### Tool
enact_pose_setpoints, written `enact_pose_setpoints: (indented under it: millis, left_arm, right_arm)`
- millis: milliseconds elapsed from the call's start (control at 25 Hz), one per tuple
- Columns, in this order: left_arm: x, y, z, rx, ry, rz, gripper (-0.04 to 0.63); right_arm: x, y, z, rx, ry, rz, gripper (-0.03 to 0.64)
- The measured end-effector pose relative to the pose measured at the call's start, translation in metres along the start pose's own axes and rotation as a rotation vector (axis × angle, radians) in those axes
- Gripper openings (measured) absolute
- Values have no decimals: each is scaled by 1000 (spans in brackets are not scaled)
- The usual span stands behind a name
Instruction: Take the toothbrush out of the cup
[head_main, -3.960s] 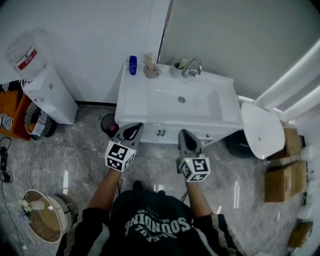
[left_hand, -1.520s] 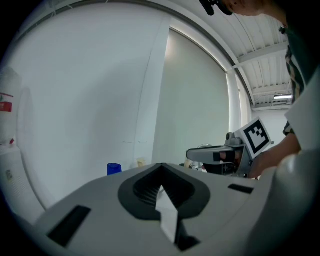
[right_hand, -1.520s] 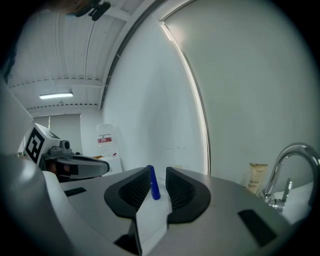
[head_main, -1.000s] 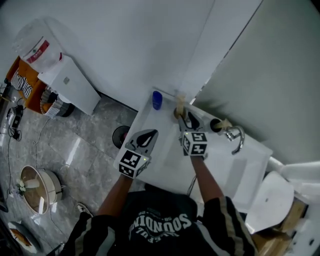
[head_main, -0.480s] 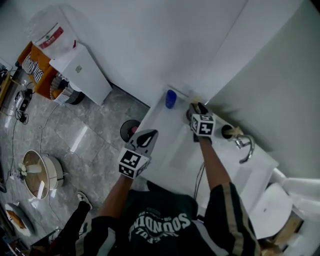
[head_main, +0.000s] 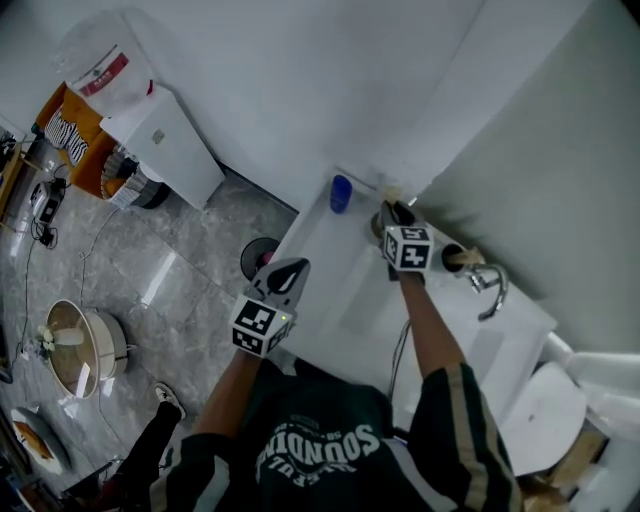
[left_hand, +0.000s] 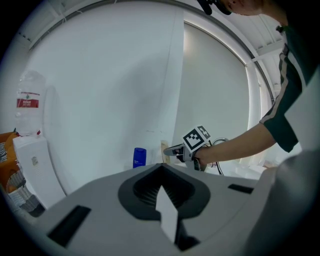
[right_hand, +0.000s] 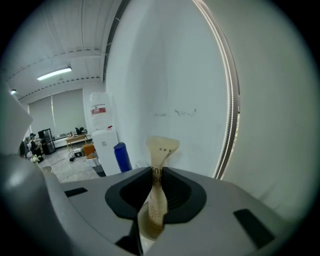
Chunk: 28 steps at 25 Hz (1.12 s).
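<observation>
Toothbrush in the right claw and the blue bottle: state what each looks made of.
Toothbrush: seemingly sleeved in matte cream paper or plastic film; printed letters, flared crimped top. Blue bottle: probably opaque plastic; even colour, smooth cylinder.

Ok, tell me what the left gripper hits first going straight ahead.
Probably the toothbrush, which the right gripper has just been closing its jaws on; the bottle sits slightly left of that line. Depth is unclear.

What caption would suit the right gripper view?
Right tool, its jaws just closed in, pinches the beige toothbrush; a blue bottle stands behind.
</observation>
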<state>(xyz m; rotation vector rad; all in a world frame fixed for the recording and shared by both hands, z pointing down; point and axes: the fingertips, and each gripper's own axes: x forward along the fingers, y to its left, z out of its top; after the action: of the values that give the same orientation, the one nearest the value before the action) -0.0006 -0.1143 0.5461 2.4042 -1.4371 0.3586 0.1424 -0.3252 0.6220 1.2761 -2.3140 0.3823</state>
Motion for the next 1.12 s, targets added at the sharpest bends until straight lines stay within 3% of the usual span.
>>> enact_pose_setpoints:
  millis: [480,680,1120]
  left_arm:
    - [-6,13,19,40,-46,-100,-2]
    - [-7,30,29,62,-54,-155,-2]
    - [-16,60,32,84,-50,-251,-2]
  right_arm:
    - [-65,19,76,-33,-185,-50,48]
    - [-89,36,99,2,-229,-76,46]
    - [-93,104,55,61,-163,-104,44]
